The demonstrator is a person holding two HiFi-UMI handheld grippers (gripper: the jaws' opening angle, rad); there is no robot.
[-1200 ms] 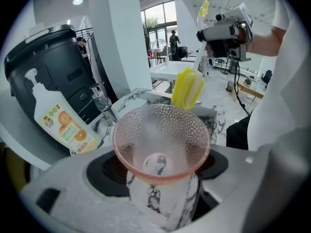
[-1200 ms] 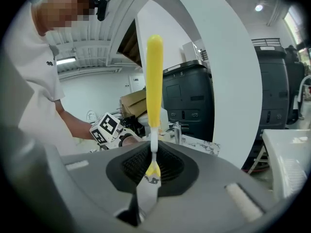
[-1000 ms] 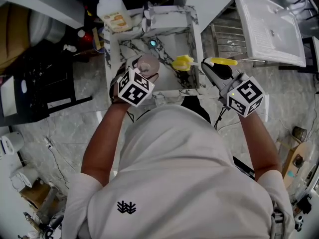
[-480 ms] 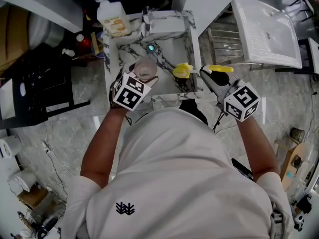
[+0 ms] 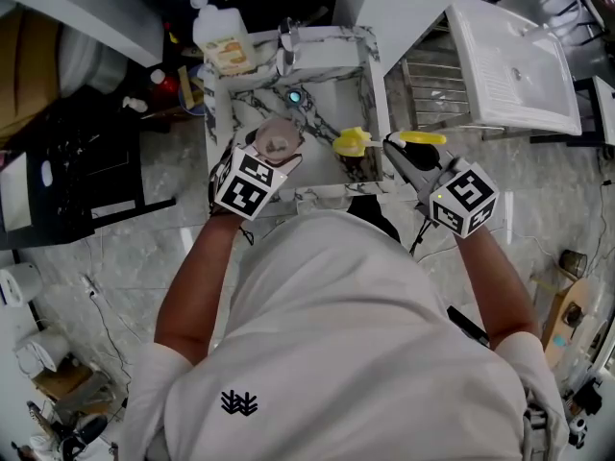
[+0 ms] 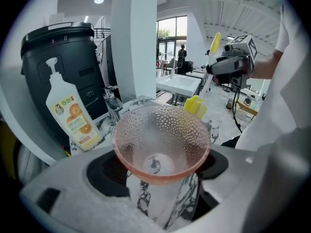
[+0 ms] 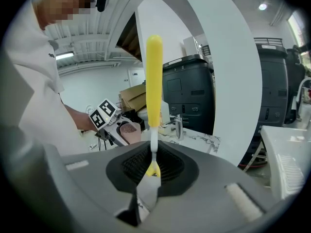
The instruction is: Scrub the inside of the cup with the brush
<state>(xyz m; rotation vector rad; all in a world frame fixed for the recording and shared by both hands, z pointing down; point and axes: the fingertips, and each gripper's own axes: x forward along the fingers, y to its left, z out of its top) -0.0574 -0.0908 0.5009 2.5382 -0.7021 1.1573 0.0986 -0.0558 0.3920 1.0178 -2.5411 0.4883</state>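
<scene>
A pink, dimpled, see-through cup (image 6: pixel 162 140) sits between the jaws of my left gripper (image 6: pixel 160 173), which is shut on it, mouth towards the camera. In the head view the cup (image 5: pixel 279 140) hangs over the marble sink (image 5: pixel 370 60), just ahead of the left gripper (image 5: pixel 269 157). My right gripper (image 5: pixel 395 148) is shut on the thin neck of a yellow brush (image 7: pixel 154 76), handle pointing up. Its bristle head (image 5: pixel 353 142) hangs over the sink, to the right of the cup and apart from it. The brush head (image 6: pixel 197 105) stays outside the cup.
A white soap bottle with an orange label (image 5: pixel 223 41) and a chrome tap (image 5: pixel 286 35) stand at the sink's back rim. A white drainboard (image 5: pixel 519 56) lies to the right. A black bin (image 6: pixel 63 57) rises behind the bottle.
The left gripper has rolled slightly with the cup in it. Both hands otherwise stay in place, and the brush head remains beside the cup.
</scene>
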